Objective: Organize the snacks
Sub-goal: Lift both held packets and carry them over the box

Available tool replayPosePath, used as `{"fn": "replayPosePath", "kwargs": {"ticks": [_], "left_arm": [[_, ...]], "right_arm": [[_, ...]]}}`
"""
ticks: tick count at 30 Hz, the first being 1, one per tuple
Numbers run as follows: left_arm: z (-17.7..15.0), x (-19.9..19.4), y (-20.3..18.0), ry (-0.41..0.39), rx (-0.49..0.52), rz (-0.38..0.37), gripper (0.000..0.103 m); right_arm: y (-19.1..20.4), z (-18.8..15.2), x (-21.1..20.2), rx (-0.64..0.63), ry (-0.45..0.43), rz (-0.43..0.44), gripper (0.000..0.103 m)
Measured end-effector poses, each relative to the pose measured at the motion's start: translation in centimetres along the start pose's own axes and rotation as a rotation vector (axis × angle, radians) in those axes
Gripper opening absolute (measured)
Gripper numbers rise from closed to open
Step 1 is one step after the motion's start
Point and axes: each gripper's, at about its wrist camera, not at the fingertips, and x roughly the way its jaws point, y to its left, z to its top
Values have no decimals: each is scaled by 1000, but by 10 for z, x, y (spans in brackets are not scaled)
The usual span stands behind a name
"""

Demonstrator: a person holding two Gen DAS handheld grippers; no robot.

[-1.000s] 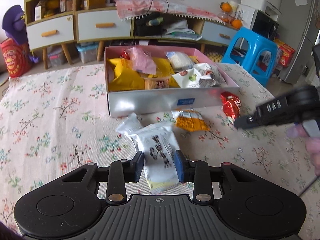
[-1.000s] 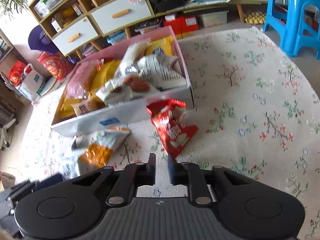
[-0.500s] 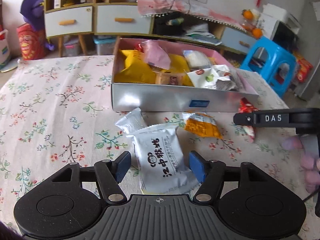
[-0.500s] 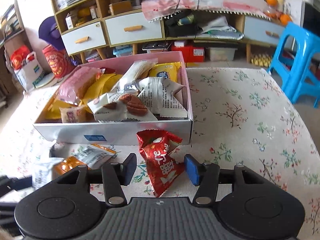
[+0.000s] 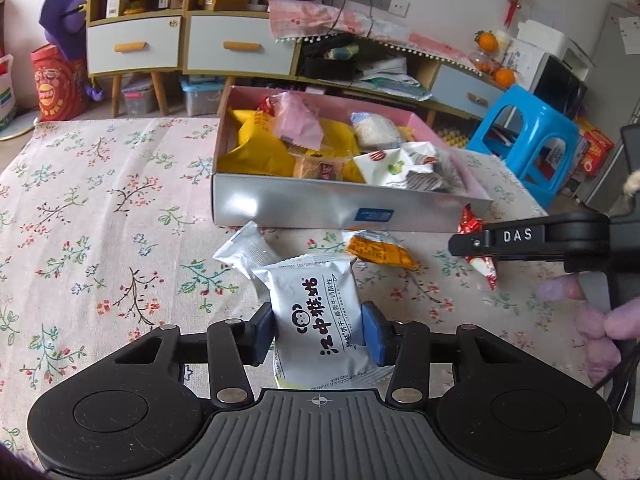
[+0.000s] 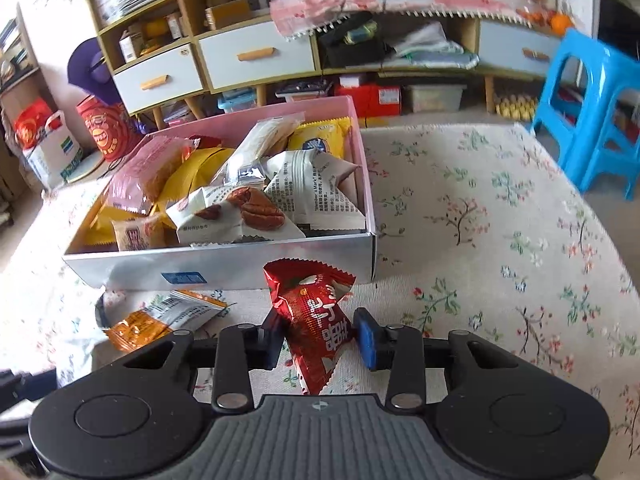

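Note:
My left gripper [image 5: 318, 330] is shut on a white snack packet [image 5: 316, 312] with black characters, holding it upright just above the floral tablecloth. My right gripper [image 6: 316, 338] is shut on a red snack packet [image 6: 314, 312], right in front of the box. It also shows from the side in the left wrist view [image 5: 528, 240]. The pink-lined snack box [image 5: 320, 210] holds several packets and stands just beyond both grippers; it also shows in the right wrist view [image 6: 240, 268].
An orange packet [image 5: 380, 252] and a small white packet [image 5: 244, 246] lie on the cloth in front of the box. The orange packet also shows in the right wrist view [image 6: 160, 318]. A blue stool [image 5: 528, 140] stands beyond the table's right edge.
Both grippers opened around their packets, then closed on them. The white packet and the red packet now stand gripped between the pads and look lifted.

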Motion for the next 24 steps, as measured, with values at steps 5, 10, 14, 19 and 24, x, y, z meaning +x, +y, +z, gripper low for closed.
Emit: {"fn": "replayPosePath", "kwargs": {"ticks": [5,10,14,19,24], "left_arm": [[5,-9,0,-5,-8,-22,43],[10,-17,5,-17,-37,-33,43],[18,-20,6,-32,-61,-37,43],[30,-21,9,-59,-69,-30,43],[39,-17,10,-61,-81,-35,43]], "right_arm": [[-5,6,-9,93,52,39,25],[-9,14,-19,169,69,80,26],[-14,23,-27,212,40,106,26],[-20,30,-30,245,-4,110,26],[-25,37,-27,288,-24,117,26]]}}
